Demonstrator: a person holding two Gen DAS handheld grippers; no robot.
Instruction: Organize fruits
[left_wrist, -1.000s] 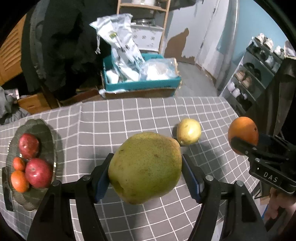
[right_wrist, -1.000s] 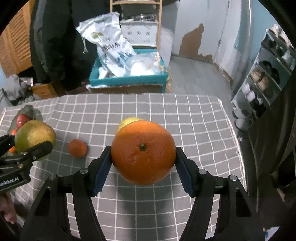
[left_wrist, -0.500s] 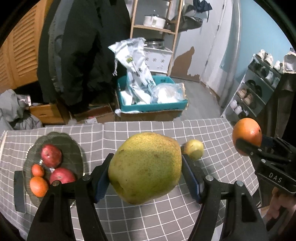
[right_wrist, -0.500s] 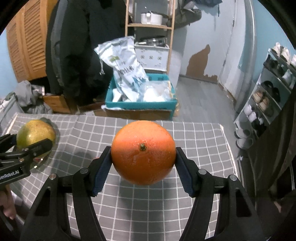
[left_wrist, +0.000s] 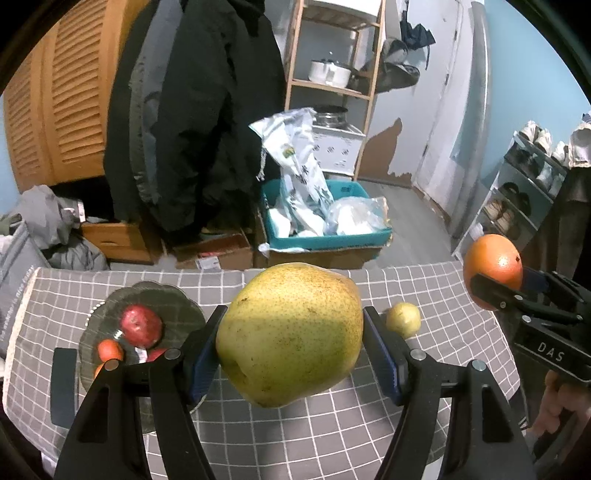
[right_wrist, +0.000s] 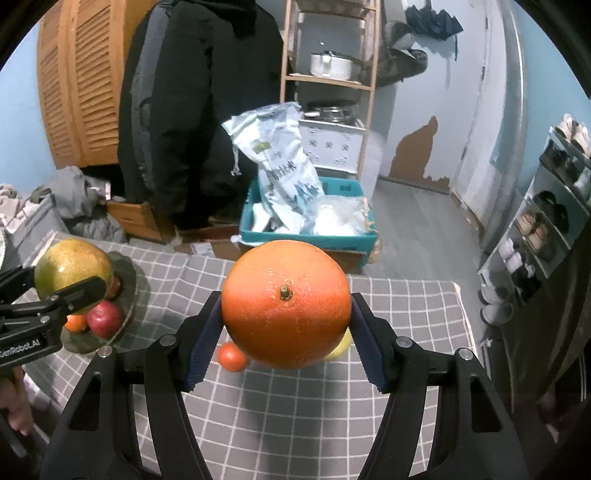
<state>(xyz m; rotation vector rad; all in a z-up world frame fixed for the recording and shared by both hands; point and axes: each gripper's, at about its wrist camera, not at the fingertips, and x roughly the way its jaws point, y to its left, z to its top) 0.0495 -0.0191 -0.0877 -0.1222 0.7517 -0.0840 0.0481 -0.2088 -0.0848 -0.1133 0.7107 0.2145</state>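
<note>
Pear (left_wrist: 290, 334) in left jaws, orange (right_wrist: 286, 308) in right, two apples (left_wrist: 141, 325) plated

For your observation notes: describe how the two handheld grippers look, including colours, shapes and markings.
Both are matte black, with angular forked fingers, blue ribbed pads and silver screws. The right gripper reads "DAS"; the left gripper reads "GenRobot.AI". No cables or sleeves visible.

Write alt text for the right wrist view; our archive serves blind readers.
The right tongs grip a large orange above a grey checked tablecloth. At left, the left tongs hold a green pear over a dark fruit plate.
</note>
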